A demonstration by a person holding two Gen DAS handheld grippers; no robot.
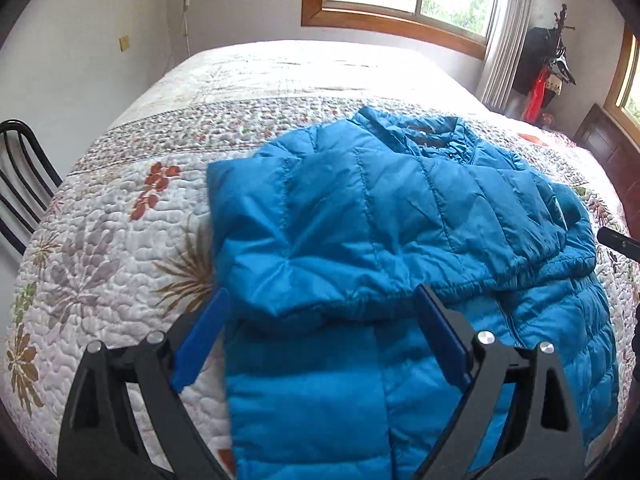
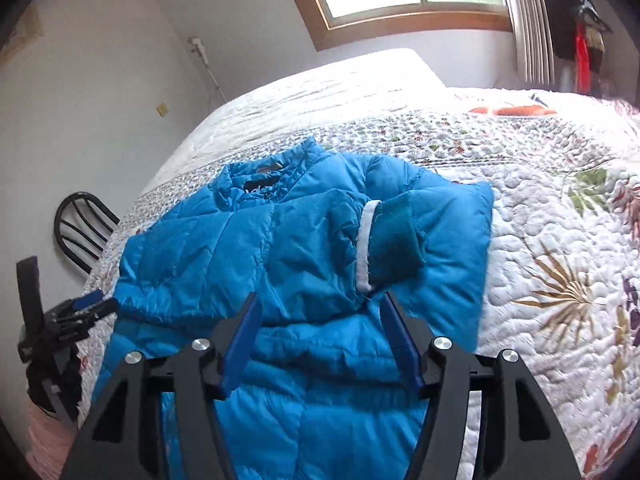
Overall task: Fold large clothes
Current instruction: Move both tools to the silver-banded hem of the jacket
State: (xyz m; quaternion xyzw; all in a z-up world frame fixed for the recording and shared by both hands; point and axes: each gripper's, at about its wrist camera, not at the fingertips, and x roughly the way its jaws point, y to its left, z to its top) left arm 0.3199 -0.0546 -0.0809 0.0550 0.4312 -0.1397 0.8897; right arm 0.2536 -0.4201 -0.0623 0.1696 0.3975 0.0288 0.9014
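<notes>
1. In the left wrist view the left gripper point(image 1: 322, 310) fills the lower edge of the frame; its black arms are cut off at the bottom, and its blue pads point(image 1: 202, 338) stand wide apart with nothing pressed between them. A puffy fold of the jacket point(image 1: 360, 216) lies in the gap, and whether the pads brush it cannot be told.
2. In the right wrist view the right gripper point(image 2: 320, 318) is likewise cut off at the lower edge. Its jaws stand apart, gripping nothing; jacket fabric lies beneath and between them.
3. The blue quilted jacket lies on the bedspread point(image 1: 120, 248), in the centre and lower right of the left view and centre-left of the right view. Its hem runs out of both frames at the bottom, so its full length is hidden.
4. The sleeves are folded in across the chest. One cuff point(image 2: 394, 240), teal knit with a white edge, lies near the middle of the right view; in the left view it shows only as a dark patch at the right.
5. The collar point(image 2: 264, 176) sits at the far end; a dark label inside it is too blurred to read.
6. At the left edge of the right view the left gripper appears again, small and partly cut off.
7. Farther off: a black chair point(image 1: 24, 176) at the left, a wood-framed window point(image 1: 404, 0) at the top, and dark and red things hanging point(image 1: 544, 64) at the upper right, too small to identify.
</notes>
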